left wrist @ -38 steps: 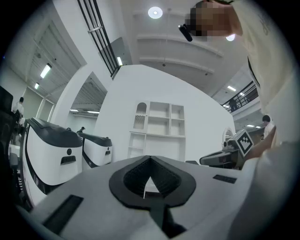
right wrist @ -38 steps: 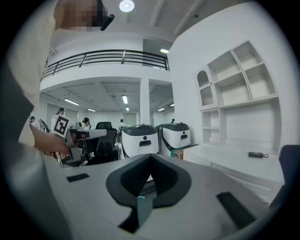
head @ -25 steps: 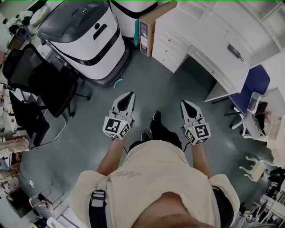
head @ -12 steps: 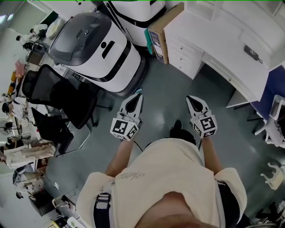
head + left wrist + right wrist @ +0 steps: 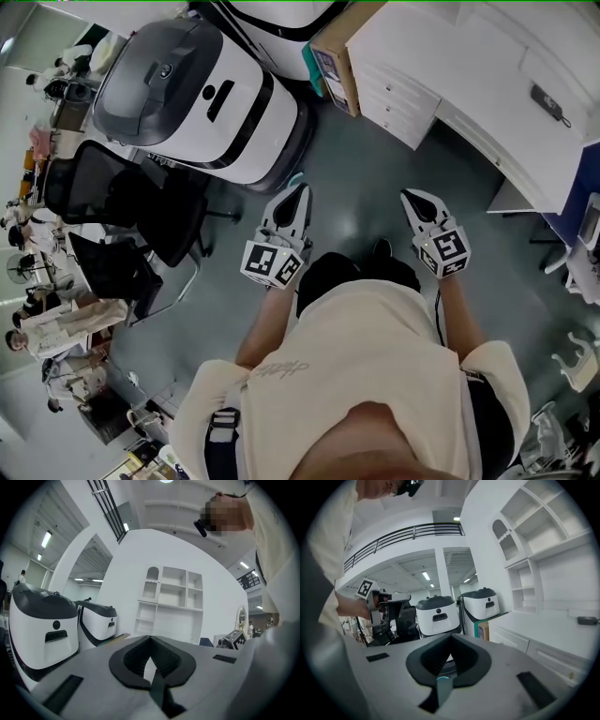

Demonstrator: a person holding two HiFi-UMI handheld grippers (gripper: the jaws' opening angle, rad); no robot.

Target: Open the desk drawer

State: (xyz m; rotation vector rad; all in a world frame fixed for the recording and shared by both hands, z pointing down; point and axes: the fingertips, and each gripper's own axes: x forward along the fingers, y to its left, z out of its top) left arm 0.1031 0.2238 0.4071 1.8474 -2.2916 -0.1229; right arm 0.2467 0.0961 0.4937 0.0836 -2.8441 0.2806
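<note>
White, rigid, the desk drawer [image 5: 398,94] likely pulled easily by its front lip; my left tongs [image 5: 297,195] and right tongs [image 5: 414,200] were together, empty.

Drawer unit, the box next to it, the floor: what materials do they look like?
Drawer unit: white, matte, flat fronts; likely painted or laminated board.
Box: plain brown with straight edges; probably cardboard.
Floor: grey-green, smooth, with a soft light glare; possibly sealed concrete or epoxy.
</note>
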